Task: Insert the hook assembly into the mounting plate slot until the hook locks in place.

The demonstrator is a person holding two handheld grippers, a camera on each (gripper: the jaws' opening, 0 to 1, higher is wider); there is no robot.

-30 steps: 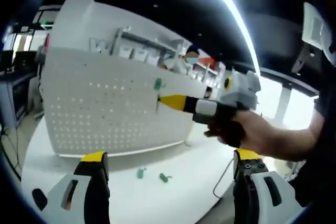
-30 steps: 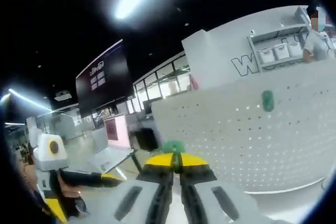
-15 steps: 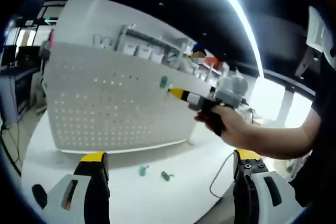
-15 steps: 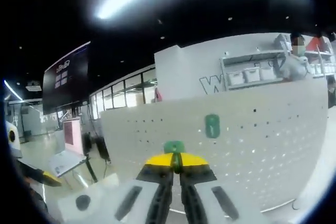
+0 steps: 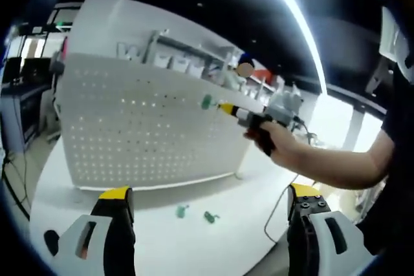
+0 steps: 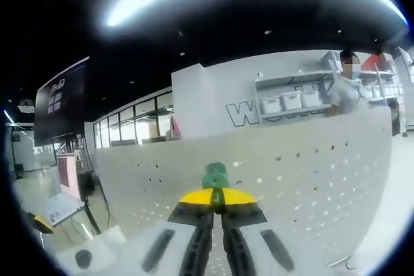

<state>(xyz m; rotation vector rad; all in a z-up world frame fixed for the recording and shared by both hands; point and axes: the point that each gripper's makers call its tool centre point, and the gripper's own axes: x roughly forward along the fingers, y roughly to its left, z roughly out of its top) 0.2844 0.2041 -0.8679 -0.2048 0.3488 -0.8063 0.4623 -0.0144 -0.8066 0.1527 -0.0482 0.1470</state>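
Pinching a green hook (image 6: 215, 177) between pressed-together yellow tips, right gripper (image 6: 216, 200) points at the white pegboard (image 6: 310, 179); hook sits just beyond the tips at 12 o'clock, right up against the board face, contact not clear. Left gripper view: right gripper (image 5: 228, 109) held in a person's hand (image 5: 272, 139), reaching from 3 o'clock toward the pegboard (image 5: 129, 134), green hook (image 5: 206, 101) at its tip on the board's upper right area. Left gripper (image 5: 210, 200) jaws spread wide, empty, low at 6 o'clock. Two loose green hooks (image 5: 182, 211) lie on the white table (image 5: 142, 237) in front of the board's base, between the left jaws.
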